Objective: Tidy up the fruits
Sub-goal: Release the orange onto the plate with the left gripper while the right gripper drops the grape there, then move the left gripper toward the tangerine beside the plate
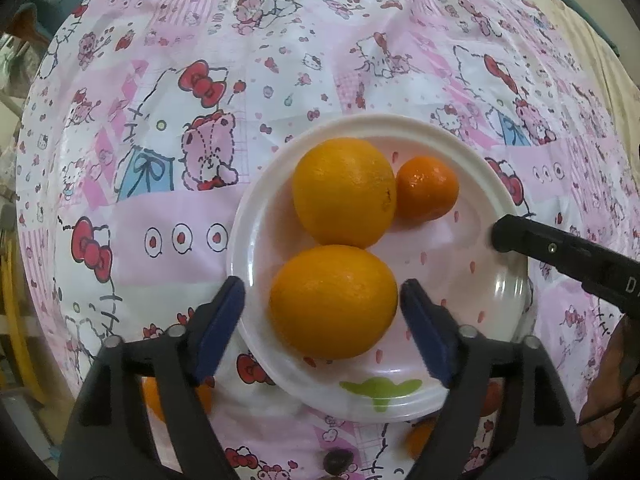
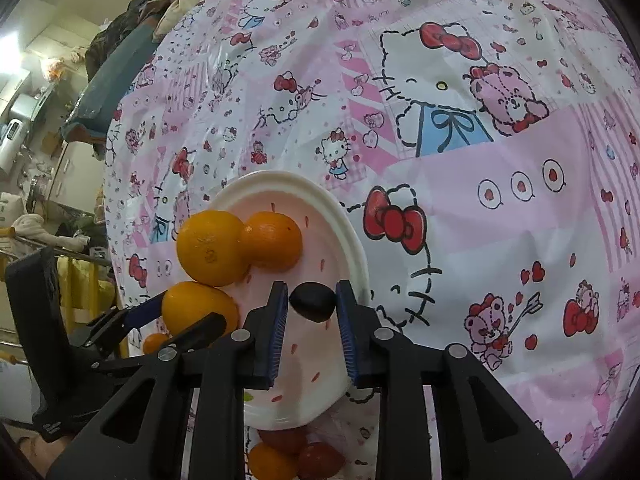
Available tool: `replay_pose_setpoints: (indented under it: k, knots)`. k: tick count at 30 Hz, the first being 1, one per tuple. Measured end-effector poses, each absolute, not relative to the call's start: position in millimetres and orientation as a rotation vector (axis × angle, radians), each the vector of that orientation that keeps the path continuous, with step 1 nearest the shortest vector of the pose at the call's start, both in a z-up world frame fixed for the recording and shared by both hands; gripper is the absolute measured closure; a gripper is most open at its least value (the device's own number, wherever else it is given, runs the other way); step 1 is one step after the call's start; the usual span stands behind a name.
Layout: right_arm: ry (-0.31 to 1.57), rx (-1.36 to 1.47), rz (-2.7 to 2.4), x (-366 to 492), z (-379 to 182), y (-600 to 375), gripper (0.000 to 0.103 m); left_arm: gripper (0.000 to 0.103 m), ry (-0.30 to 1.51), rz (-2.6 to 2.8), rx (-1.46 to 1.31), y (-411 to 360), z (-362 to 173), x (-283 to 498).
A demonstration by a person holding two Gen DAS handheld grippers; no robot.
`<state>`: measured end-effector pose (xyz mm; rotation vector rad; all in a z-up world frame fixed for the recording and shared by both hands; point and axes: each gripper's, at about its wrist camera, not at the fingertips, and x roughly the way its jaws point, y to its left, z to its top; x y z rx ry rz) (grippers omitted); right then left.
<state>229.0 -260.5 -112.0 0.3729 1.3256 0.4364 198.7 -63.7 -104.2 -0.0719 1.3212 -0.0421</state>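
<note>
A white plate (image 1: 360, 123) on the pink cartoon tablecloth holds two large oranges and a small mandarin (image 1: 427, 189). In the left wrist view my left gripper (image 1: 324, 308) stands open around the nearer orange (image 1: 334, 300); there is a gap at the left pad, and the right pad is at the peel. The farther orange (image 1: 344, 192) touches it. My right gripper (image 2: 313, 301) is shut on a small dark plum (image 2: 314, 303) just above the plate (image 2: 280, 180). One of its black fingers (image 1: 520, 236) reaches over the plate's right rim.
More fruit lies on the cloth at the plate's near edge: red ones (image 2: 320, 460), an orange one (image 2: 272, 462) and a small mandarin (image 2: 154, 342). The tablecloth (image 2: 520, 200) stretches wide beyond the plate. Room clutter lies past the table's left edge (image 2: 92, 92).
</note>
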Motion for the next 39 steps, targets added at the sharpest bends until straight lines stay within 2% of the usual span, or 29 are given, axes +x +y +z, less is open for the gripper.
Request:
replay_pose_setpoints:
  k: [14, 15, 18, 23, 27, 39]
  knots:
    - [1.270, 0.379, 0.430, 225, -90, -268, 0.073, 0.020, 1.270, -0.058, -0.101, -58, -87, 186]
    - [1.263, 0.377, 0.426, 223, -87, -269, 0.067, 0.020, 1.260, -0.060, -0.102, -58, -84, 184]
    - [1.226, 0.375, 0.417, 215, -76, -272, 0.040, 0.020, 1.223, -0.062, -0.114, -55, -73, 177]
    - [1.178, 0.368, 0.430, 200, -56, -275, 0.031, 0.020, 1.155, -0.048, -0.126, -45, -54, 164]
    - [1.143, 0.348, 0.432, 185, -41, -276, 0.017, 0.020, 1.121, -0.039, -0.145, -33, -42, 152]
    - [1.115, 0.374, 0.444, 133, -27, -283, 0.017, 0.020, 1.108, -0.026, -0.193, -5, -28, 110]
